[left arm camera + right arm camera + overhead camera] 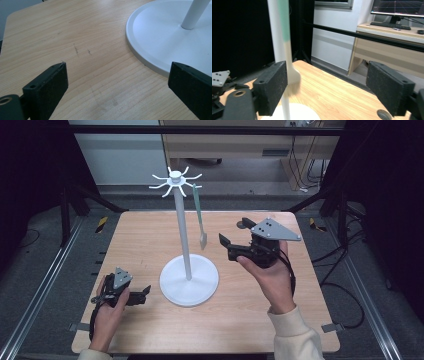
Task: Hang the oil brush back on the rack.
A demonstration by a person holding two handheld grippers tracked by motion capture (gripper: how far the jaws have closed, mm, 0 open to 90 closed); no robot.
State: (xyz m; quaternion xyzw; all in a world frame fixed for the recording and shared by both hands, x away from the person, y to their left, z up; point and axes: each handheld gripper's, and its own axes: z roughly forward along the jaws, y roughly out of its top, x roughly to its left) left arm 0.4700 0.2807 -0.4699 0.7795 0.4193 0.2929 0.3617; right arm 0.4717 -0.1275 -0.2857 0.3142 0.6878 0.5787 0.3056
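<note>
The left tongs (pixel 141 295) rested low on the wooden worktop (pixel 150 235), just left of the white stand (pixel 188 279), their jaws spread wide with nothing between them; in the left gripper view the rim of the stand's round base (pixel 147 57) lay just ahead of the right jaw. The right tongs (pixel 223 246) were held above the worktop to the right of the stand's pole, jaws released and wide apart, empty. Beyond them, the green-handled brush (pixel 200 215) hung from a hook of the stand's top ring, close beside the pole, its pale bristle end (pixel 293 82) clear of the base.
</note>
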